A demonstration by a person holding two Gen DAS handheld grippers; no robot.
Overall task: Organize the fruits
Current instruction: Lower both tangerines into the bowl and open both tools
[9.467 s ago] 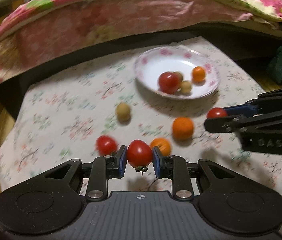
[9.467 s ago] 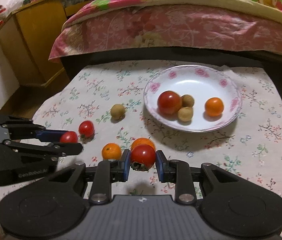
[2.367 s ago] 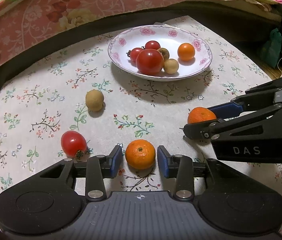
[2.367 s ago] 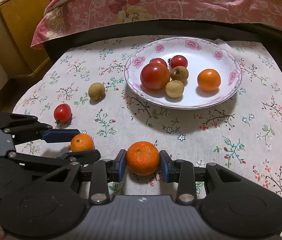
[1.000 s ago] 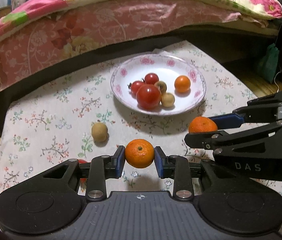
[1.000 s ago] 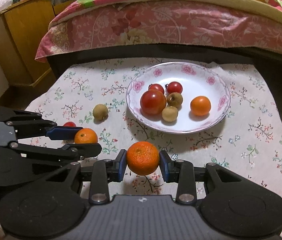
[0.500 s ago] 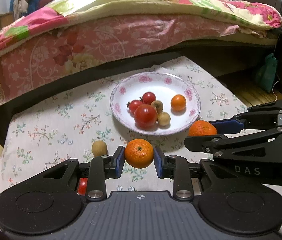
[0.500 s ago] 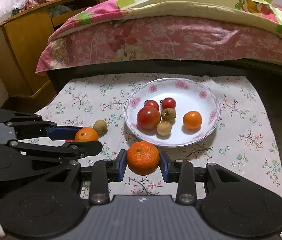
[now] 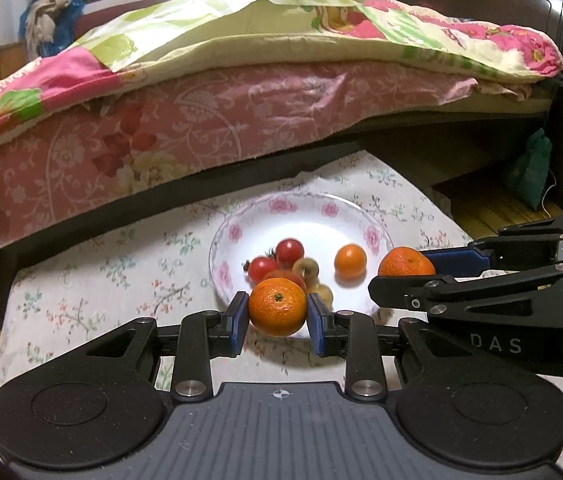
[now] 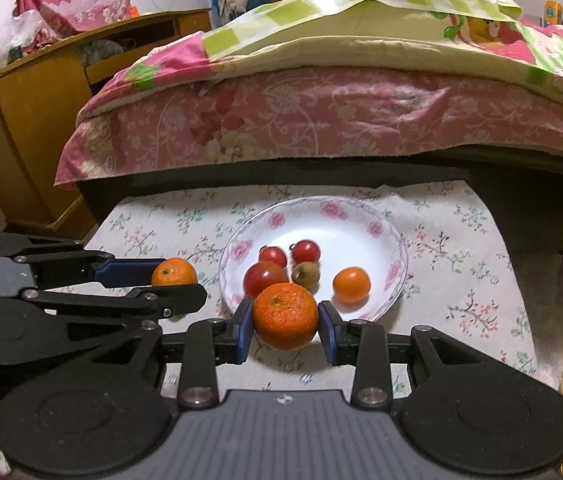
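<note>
- My left gripper [image 9: 277,316] is clenched on a tangerine [image 9: 277,306]; both blue pads press its sides and it hangs above the near rim of the plate [image 9: 373,236]
- My right gripper [image 10: 285,322] is also clenched, on a bigger orange [image 10: 285,317], which the pads hold from left and right just in front of the plate's near edge
- In the right wrist view the left gripper comes in from the left side with its tangerine beside the plate's left rim, not over the white middle
- In the left wrist view the right gripper comes in from the right side, and its orange sits at the plate's right rim
- The plate is white with pink flowers and stands on a flowered tablecloth [image 10: 461,256]
- Inside the plate I see a large tomato [image 10: 263,278], two small cherry tomatoes [image 10: 306,251] behind it, a brown round fruit [image 10: 305,274] and a small orange fruit [image 10: 351,285] to the right
- In the left view these fruits are blurred
- Behind the table is a bed with a pink bedcover [image 9: 201,120]
</note>
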